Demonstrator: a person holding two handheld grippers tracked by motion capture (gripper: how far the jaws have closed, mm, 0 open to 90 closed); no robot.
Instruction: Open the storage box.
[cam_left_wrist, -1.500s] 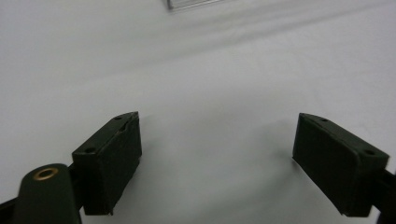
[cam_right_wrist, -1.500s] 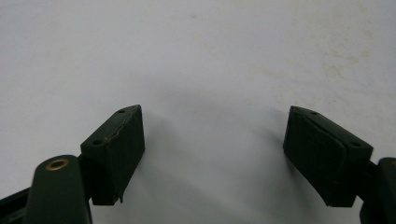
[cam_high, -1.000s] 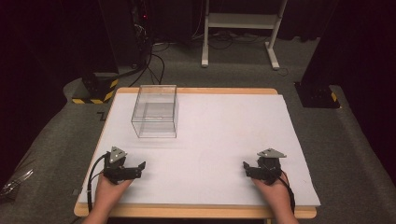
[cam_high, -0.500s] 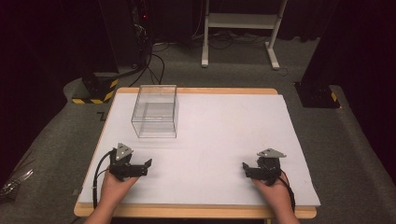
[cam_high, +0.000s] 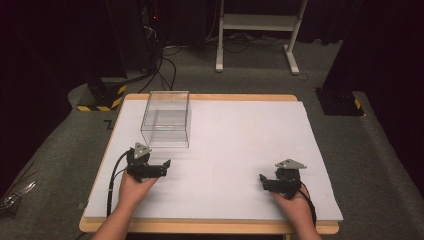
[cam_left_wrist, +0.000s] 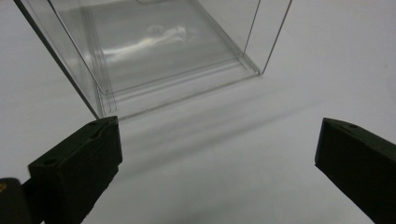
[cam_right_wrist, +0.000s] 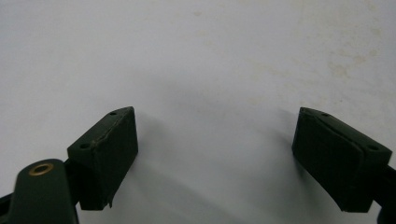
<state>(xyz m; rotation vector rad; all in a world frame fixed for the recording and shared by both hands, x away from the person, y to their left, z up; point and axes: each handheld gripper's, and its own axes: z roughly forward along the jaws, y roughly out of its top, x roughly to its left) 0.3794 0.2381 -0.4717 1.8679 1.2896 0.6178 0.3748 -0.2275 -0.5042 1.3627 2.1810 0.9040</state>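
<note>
Since a second ago the left gripper (cam_high: 162, 167) has moved forward and a little inward across the tabletop (cam_high: 240, 135), from near the front edge to a spot just short of the clear box (cam_high: 166, 119), while the right gripper (cam_high: 263, 181) has stayed where it was near the front right of the white surface. Both grippers are wide open and hold nothing: in the left gripper view the two black jaws stand far apart with bare surface between them, and the right gripper view shows the same wide gap over plain white. The clear box stands upright at the back left of the tabletop, open at the top as far as the high view shows, and nothing can be made out inside it. In the left gripper view its near bottom edge and one upright corner lie just ahead of the left gripper (cam_left_wrist: 215, 163), close but not touching. The box (cam_left_wrist: 159, 51) looks like thin, hard transparent plastic, so it is probably light and stiff but smooth and slippery, and it may crack or flex if squeezed hard. A sensible hold would seem to be on one wall near the top rim, with one jaw inside and one outside, or across a corner where the walls brace each other. Because it is likely so light, a push from a jaw could slide it across the smooth surface before any grip closes.
</note>
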